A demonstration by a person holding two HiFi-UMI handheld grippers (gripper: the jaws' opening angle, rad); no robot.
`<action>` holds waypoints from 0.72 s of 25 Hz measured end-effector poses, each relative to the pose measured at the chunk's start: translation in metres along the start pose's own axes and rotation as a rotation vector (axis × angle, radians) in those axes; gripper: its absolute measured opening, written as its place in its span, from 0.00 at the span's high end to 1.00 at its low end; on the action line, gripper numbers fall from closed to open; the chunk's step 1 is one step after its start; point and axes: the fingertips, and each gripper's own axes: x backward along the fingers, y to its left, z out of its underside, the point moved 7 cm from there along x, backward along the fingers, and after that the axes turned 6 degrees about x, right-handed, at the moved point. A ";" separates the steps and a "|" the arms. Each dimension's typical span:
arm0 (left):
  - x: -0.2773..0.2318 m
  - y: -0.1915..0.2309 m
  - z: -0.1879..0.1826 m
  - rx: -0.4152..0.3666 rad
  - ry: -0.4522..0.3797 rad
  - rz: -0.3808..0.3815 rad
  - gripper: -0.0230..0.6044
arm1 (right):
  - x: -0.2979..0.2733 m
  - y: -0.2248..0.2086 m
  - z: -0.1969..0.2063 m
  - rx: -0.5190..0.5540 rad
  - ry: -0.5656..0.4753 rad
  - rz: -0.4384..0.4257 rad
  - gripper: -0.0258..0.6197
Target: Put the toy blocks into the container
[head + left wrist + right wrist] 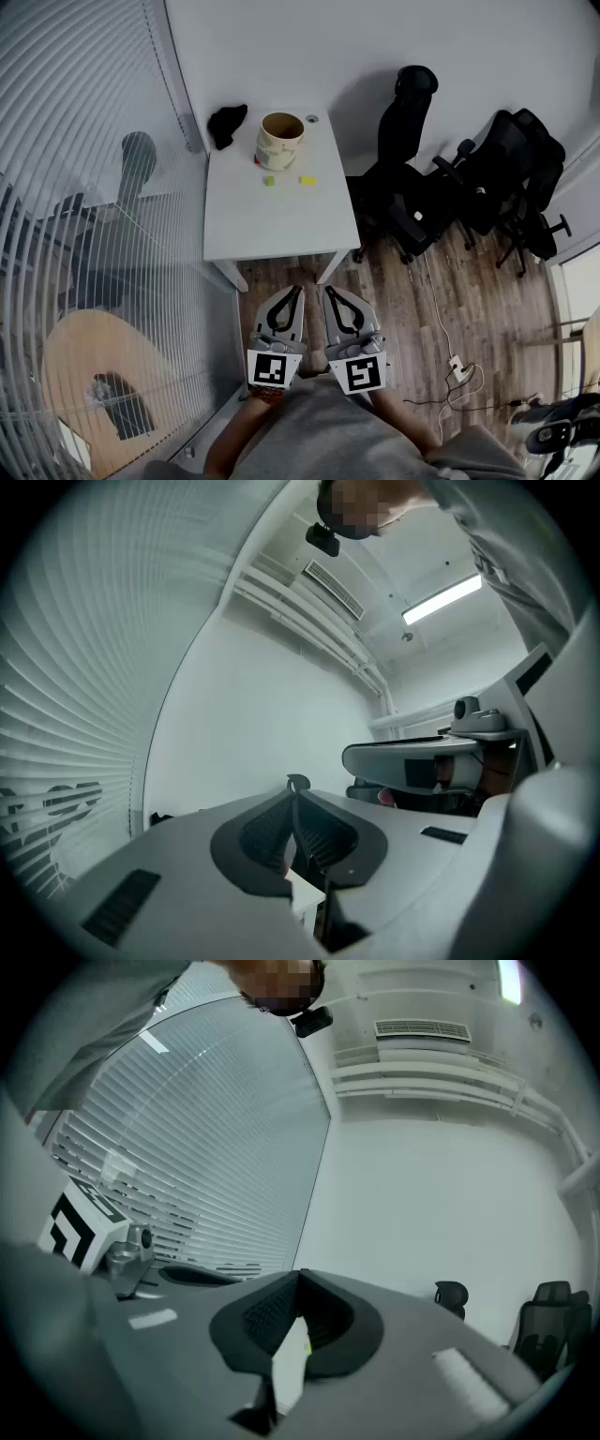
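Standing on table (272, 230), container (280, 142), yellow block (307, 180) beside

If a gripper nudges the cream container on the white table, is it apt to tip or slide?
The container looks about as wide as tall, so it probably slides rather than tips. The table looks smooth, so even a light bump may shift it. Its weight cannot be told from here.

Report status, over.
Both shut, empty: left gripper, right gripper, short of table. Two yellow blocks loose in front of container. Far corner: black thing, off the path.
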 end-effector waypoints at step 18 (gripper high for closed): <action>-0.036 0.050 -0.004 -0.008 0.042 -0.050 0.93 | -0.049 -0.034 0.056 0.008 0.148 -0.071 0.94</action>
